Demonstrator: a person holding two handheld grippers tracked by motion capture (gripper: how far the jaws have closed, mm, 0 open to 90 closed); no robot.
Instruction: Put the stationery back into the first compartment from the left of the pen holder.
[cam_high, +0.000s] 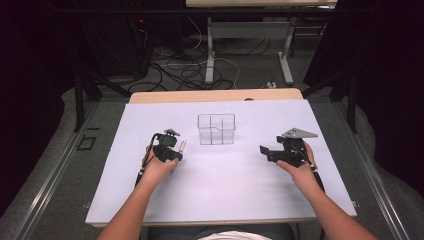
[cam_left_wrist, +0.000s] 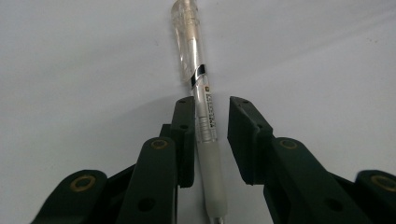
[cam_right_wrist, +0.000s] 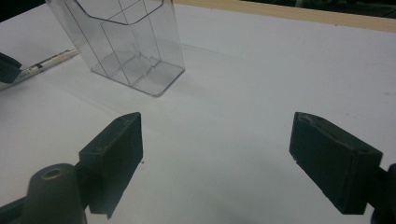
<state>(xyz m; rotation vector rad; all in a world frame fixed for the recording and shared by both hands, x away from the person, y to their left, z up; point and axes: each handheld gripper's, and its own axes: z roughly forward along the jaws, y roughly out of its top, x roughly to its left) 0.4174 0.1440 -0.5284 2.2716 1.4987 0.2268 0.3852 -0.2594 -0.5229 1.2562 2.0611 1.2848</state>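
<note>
Left gripper (cam_left_wrist: 211, 135) straddles pen (cam_left_wrist: 201, 100), not yet pinching; centre barrel, then clamp. Right gripper (cam_right_wrist: 215, 158) spread, empty.

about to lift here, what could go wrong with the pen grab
The pen lies between the left gripper jaws against one pad, with a gap at the other: it may roll or twist as they close. It is smooth and clear, so a lift could slip. The clear organizer stands close by and could be knocked.
</note>
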